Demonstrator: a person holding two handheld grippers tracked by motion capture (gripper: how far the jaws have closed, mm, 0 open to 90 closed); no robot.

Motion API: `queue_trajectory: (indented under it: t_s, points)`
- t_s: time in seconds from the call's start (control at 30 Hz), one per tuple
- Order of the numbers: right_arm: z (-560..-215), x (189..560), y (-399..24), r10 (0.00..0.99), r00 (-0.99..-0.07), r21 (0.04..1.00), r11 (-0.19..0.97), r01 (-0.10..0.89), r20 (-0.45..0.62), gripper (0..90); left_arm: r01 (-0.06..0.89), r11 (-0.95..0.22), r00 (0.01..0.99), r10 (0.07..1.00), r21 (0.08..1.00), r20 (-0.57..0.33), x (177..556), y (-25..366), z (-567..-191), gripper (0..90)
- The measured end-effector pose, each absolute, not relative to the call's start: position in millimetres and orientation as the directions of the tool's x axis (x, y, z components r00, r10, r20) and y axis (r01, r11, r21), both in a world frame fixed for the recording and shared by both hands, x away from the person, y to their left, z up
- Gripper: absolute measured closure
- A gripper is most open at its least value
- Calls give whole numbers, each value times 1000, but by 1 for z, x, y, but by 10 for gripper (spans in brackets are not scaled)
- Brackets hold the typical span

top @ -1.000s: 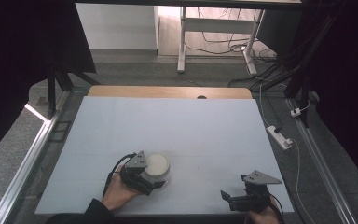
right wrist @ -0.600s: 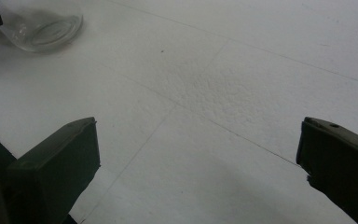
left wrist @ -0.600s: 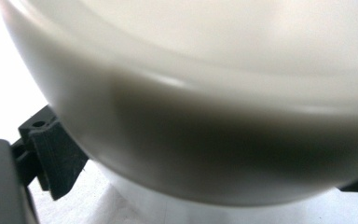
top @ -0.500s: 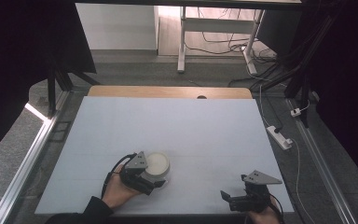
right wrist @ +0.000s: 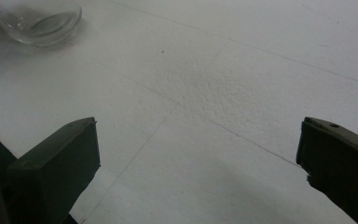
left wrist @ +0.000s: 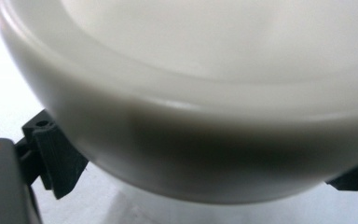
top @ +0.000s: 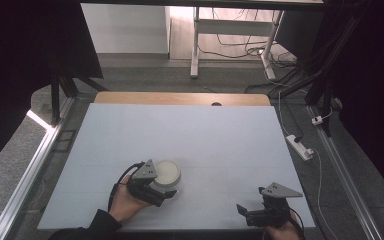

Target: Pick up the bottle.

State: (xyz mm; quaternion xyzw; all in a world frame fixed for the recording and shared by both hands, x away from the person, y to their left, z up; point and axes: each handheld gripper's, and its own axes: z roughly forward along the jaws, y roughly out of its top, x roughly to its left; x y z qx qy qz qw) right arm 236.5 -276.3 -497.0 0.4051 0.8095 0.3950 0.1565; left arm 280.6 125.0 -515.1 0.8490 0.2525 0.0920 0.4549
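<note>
Nearest to us, at the bottom right of the high view, the right tongs (top: 252, 214) hover just over the bench (top: 190, 130), and their own view shows the jaws spread wide with nothing but bare white surface between them. At the upper left corner of that same view we catch a clear glass bowl (right wrist: 39, 21) resting on the bench, with a dark jaw tip just touching its edge.

Moving inward, lower left of centre in the high view, the left tongs (top: 161, 192) are pressed up against a white bowl (top: 165, 171). In the left gripper view the pale bowl (left wrist: 205, 93) looms huge, with black jaw tips peeking out on either side beneath its belly. We judge the jaws are around it, but we cannot tell whether they are clamped tight or just bracketing it.

Our read: this is the grasp step on the bowl. Next comes a firm squeeze and a level lift, watching that the smooth round wall does not slip. Beyond, the bench runs bare to its wooden far edge.
</note>
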Motion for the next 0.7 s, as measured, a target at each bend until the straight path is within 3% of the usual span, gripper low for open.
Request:
queue_trajectory:
  t_s: [0.7]
  points:
    - [-497,237,-277,781,-619,766,351,539,77,0,284,-446,877,478,849,-43,300,115,-475,75]
